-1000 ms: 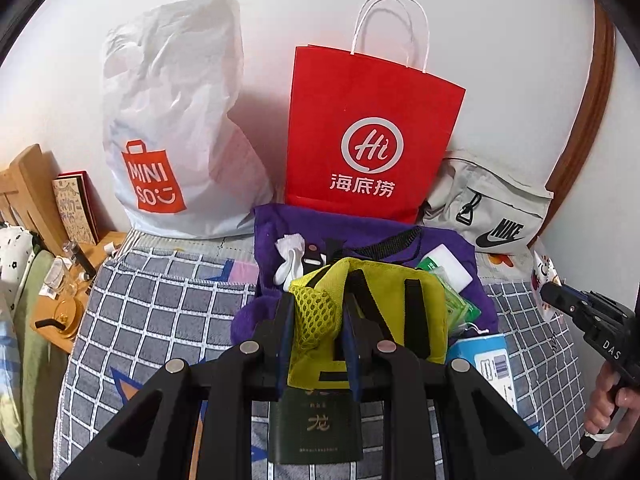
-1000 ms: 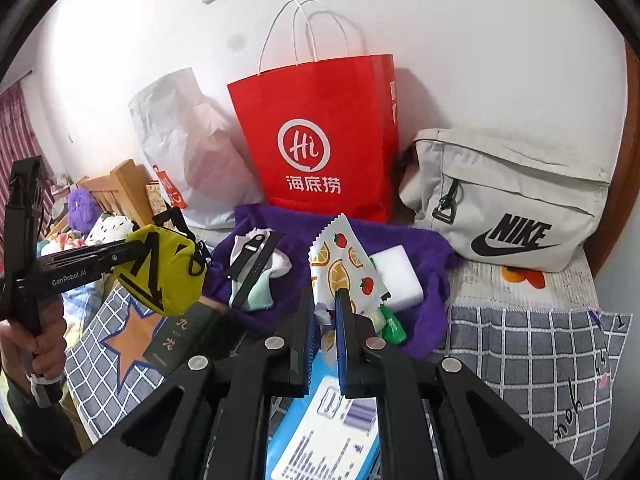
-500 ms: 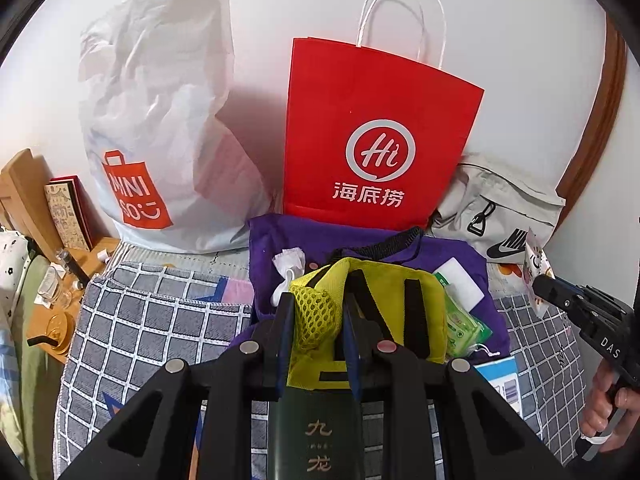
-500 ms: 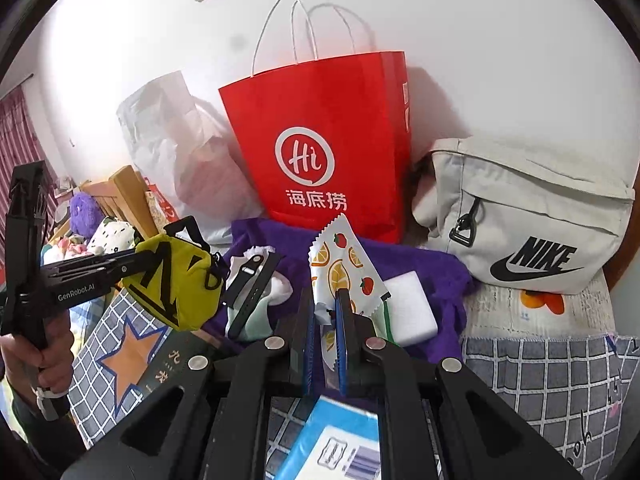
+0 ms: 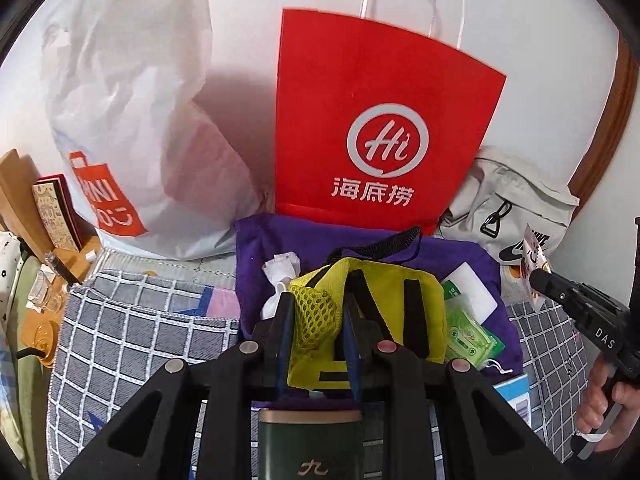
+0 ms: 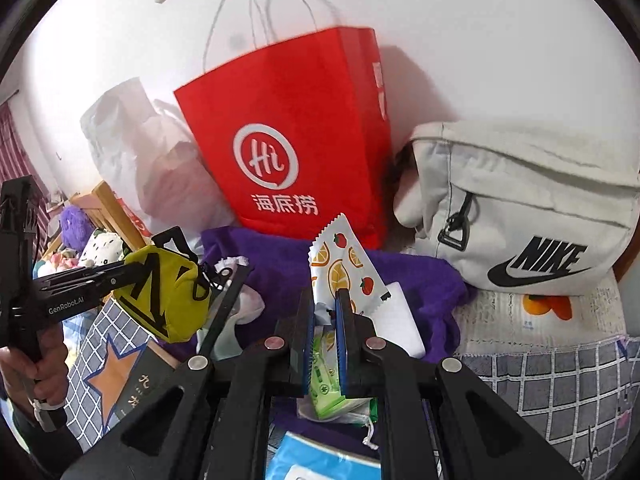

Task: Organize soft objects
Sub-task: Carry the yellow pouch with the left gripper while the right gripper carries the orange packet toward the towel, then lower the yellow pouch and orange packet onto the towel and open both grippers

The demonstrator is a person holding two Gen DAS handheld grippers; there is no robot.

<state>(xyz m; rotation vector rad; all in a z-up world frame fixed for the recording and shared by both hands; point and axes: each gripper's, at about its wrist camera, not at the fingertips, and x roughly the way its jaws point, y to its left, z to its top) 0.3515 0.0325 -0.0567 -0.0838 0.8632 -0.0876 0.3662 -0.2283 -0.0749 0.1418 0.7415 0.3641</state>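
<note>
1. Left tongs clamp a yellow mesh pouch, centre frame.
2. Right tongs clamp a fruit-print packet, centre frame.
3. Neither is stowed; wipes and cloths remain on the purple cloth.

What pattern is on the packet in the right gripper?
Orange slices and strawberries on white packet, clearest in the right wrist view.

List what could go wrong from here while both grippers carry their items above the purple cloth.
1. The left gripper pinches only the mesh corner of the yellow pouch; most of it hangs outside the jaws, so it could swing or slip.
2. The right gripper holds the fruit-print packet by its lower end; the thin wrapper could slide out.
3. The red paper bag stands close behind, leaning on the wall; a careless reach might knock it.
</note>
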